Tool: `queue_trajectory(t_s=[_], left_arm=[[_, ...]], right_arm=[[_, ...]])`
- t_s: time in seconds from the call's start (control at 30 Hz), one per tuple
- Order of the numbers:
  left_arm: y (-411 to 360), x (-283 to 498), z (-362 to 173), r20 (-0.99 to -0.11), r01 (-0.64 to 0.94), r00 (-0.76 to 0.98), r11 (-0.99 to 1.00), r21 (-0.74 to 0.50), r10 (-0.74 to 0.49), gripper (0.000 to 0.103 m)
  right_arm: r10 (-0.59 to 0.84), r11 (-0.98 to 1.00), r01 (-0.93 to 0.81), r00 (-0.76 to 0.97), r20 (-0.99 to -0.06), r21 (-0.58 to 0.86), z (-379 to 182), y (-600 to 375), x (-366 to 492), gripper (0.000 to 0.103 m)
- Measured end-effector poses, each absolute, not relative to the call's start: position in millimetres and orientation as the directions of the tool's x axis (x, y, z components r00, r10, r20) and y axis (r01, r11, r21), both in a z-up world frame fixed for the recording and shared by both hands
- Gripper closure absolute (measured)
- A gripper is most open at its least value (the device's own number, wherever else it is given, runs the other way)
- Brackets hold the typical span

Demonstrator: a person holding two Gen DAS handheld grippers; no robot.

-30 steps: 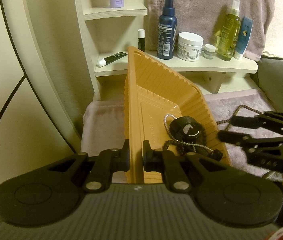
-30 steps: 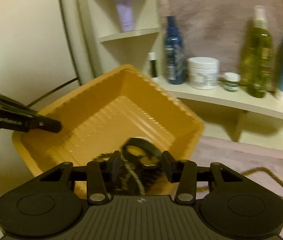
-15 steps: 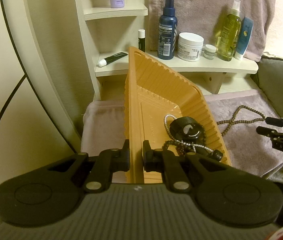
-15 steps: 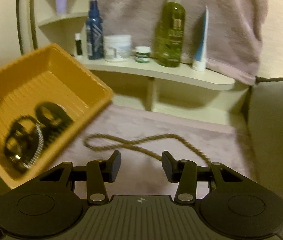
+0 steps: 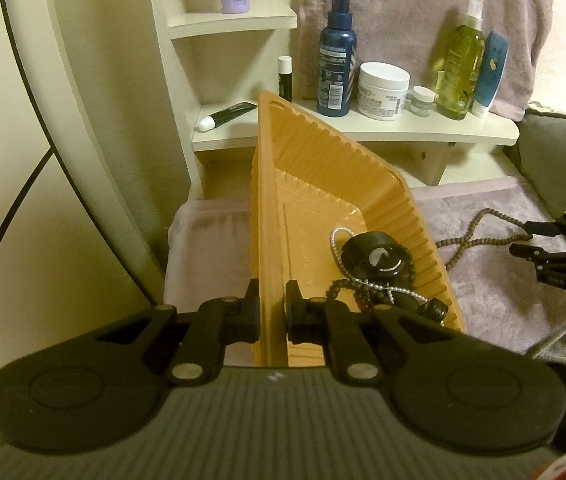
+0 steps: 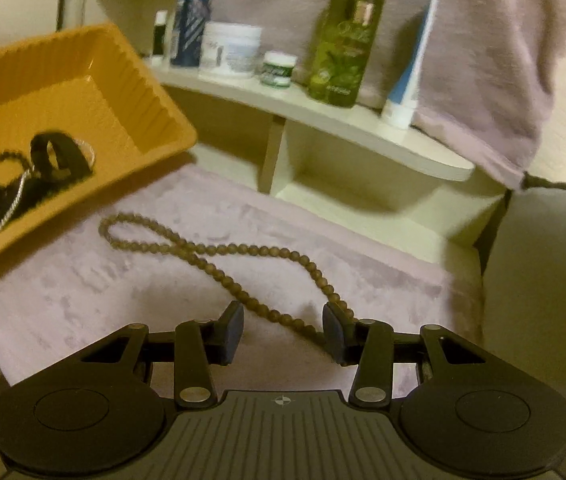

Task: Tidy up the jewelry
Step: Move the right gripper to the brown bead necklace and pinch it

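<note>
We work over a mauve plush cloth (image 6: 83, 280) spread before a cream shelf (image 5: 423, 132), with a towel (image 6: 483, 40) hanging behind it. Our left gripper (image 5: 271, 312) is clamped on the near rim of an orange ribbed tray (image 5: 323, 168), holding it tilted above the cloth. In the tray's low end lie a black round piece (image 5: 375, 258), a pearl strand (image 5: 341, 236) and dark beads (image 5: 347, 288), tangled together. The brown bead necklace (image 6: 211, 264) lies on the cloth just beside the tray, 1 loop toward it, its other end running between the fingers of our right gripper (image 6: 283, 334), which gapes wide and grips nothing. On the shelf stand a navy spray bottle (image 5: 337, 56), a white jar (image 5: 383, 86), a green bottle (image 6: 347, 36) and a blue tube (image 6: 413, 64).
</note>
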State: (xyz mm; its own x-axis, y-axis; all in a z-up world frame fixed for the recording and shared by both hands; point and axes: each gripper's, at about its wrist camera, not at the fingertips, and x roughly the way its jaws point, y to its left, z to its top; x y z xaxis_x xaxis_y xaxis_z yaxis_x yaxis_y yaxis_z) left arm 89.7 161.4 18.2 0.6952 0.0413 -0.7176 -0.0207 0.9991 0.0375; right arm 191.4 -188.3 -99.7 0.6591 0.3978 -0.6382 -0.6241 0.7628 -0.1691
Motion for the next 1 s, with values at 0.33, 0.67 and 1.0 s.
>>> queue_trajectory(t_s=[0.33,0.67,1.0], left_arm=[[163.3,91.5,17.2,-0.723,-0.025,0.69,0.999,0.038,0.045,0.093],[164.6,90.6,16.9,-0.72,-0.028,0.693,0.999,0.027,0.038,0.093],[162.8,89.5,18.0,-0.716,-0.024,0.697,0.999,0.03,0.038,0.093]], right_arm=[[0.467,0.698,-0.707,0.571,-0.675,-0.115,-104.0,-196.0,209.9,0.076],[0.453,0.719,-0.686,0.584,-0.674,-0.112,-99.8,-189.1,181.7,0.097],[0.511,0.718,-0.695,0.551,-0.659,-0.024,-93.3,-182.6,143.3,0.097]])
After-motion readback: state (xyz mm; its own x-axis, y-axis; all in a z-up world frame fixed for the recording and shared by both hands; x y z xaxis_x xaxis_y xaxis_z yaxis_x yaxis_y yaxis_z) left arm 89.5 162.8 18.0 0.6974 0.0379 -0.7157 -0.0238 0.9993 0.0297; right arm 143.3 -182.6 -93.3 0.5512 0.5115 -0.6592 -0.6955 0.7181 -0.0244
